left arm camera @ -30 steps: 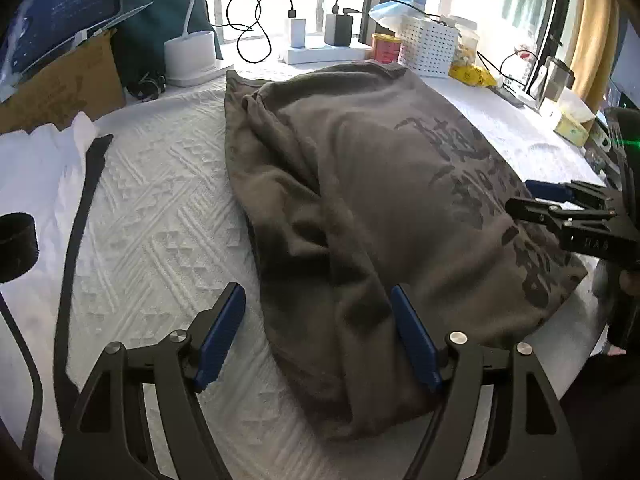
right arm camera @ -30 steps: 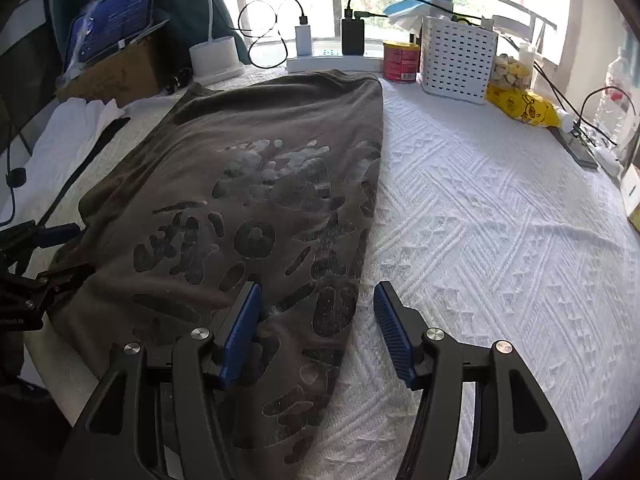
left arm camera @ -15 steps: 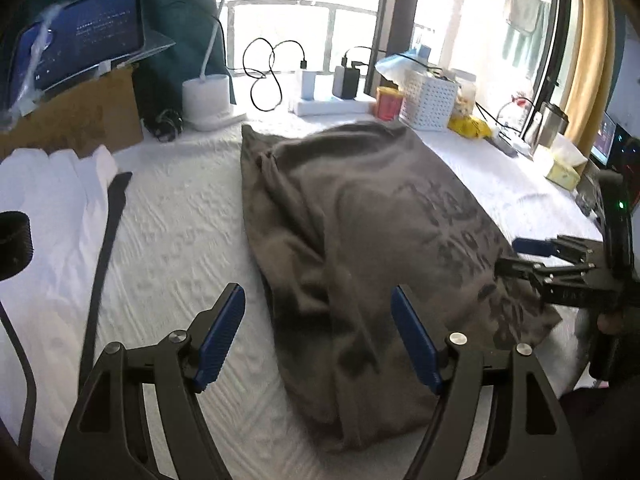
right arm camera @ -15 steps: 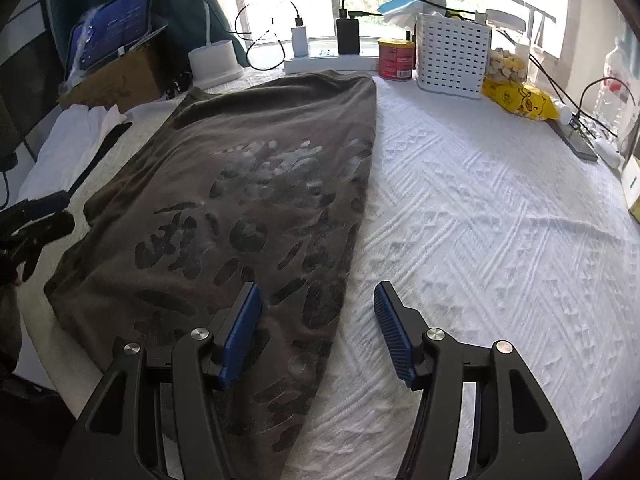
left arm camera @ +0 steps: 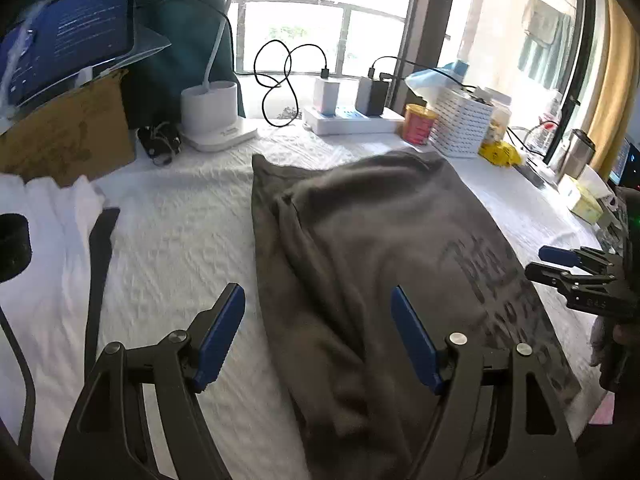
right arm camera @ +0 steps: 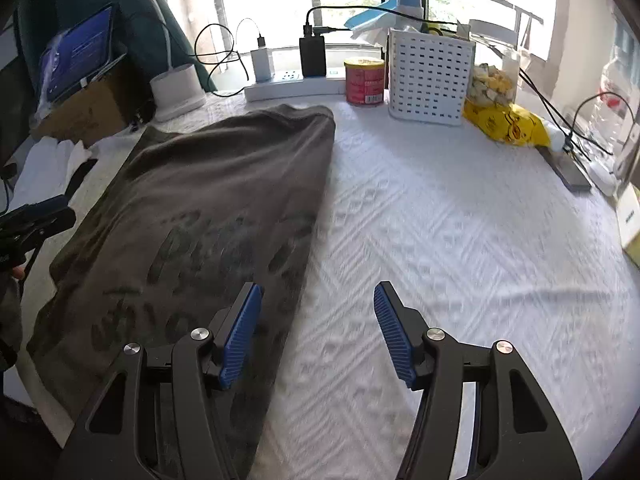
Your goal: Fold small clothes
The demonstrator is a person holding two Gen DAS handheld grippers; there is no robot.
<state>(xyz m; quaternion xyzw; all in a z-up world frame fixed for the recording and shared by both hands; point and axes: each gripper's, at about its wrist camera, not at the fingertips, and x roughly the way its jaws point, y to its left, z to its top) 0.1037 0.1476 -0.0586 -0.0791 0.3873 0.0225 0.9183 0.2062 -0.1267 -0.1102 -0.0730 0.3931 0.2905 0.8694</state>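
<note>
A grey-brown T-shirt [left arm camera: 380, 264] with a dark print lies folded lengthwise on the white textured cloth [left arm camera: 176, 248]; its left side is rumpled. The same T-shirt [right arm camera: 208, 216] fills the left half of the right wrist view, its straight folded edge running down the middle. My left gripper [left arm camera: 318, 334] hangs open above the shirt's near left edge, holding nothing. My right gripper [right arm camera: 316, 334] hangs open over the shirt's right edge and the bare cloth, also holding nothing. Each gripper shows at the other view's side: right gripper [left arm camera: 560, 264], left gripper [right arm camera: 44, 210].
A white garment [left arm camera: 44, 248] with a black strap [left arm camera: 98, 264] lies at the left. Along the back stand a cardboard box [left arm camera: 68, 132] with a tablet [left arm camera: 68, 52], a lamp base [left arm camera: 210, 110], a power strip [right arm camera: 292, 84], a red can [right arm camera: 364, 80], a white basket [right arm camera: 430, 76] and a yellow bag [right arm camera: 508, 124].
Both grippers have drawn back and risen a little from the shirt, so more of the table and window shows. Jaws stay equally wide. The shirt lies as before.
</note>
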